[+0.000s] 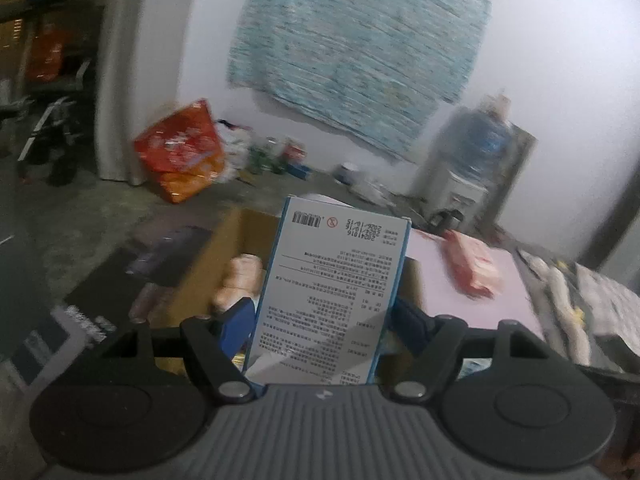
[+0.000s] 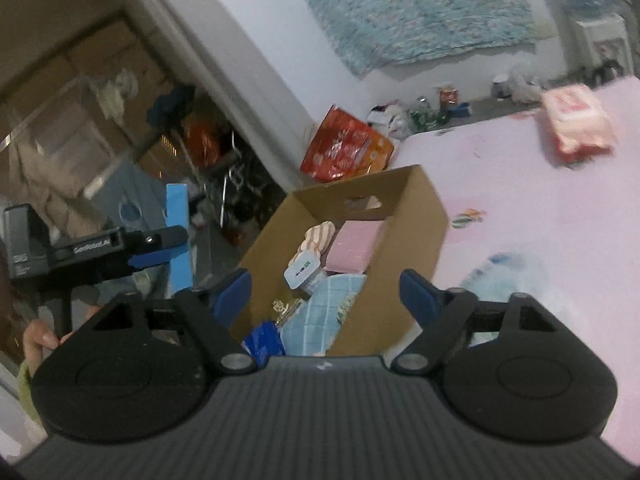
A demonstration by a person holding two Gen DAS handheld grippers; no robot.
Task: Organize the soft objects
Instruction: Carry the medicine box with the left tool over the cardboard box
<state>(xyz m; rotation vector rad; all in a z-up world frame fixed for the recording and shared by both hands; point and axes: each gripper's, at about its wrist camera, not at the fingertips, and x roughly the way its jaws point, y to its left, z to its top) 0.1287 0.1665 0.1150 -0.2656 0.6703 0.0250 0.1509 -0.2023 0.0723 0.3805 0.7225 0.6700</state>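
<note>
My left gripper (image 1: 324,316) is shut on a flat blue-and-white box (image 1: 332,292) with printed text, held upright above the open cardboard box (image 1: 224,256). In the right wrist view the left gripper (image 2: 160,246) shows at the left, holding that blue box (image 2: 178,236) beside the cardboard box (image 2: 412,208). My right gripper (image 2: 326,292) is open and empty above the cardboard box, which holds a striped cloth (image 2: 318,238), a blue checked cloth (image 2: 320,320), a small white pack (image 2: 302,270) and a pink item (image 2: 354,248). A red-and-white soft pack (image 2: 576,128) lies on the pink surface (image 2: 540,220), also seen in the left wrist view (image 1: 472,266).
An orange-red bag (image 2: 346,146) sits on the floor by the wall with bottles and clutter (image 2: 424,110). A water dispenser (image 1: 476,160) stands at the wall. Shelves with stored goods (image 2: 100,120) fill the left. Patterned fabric (image 1: 580,304) lies at the right.
</note>
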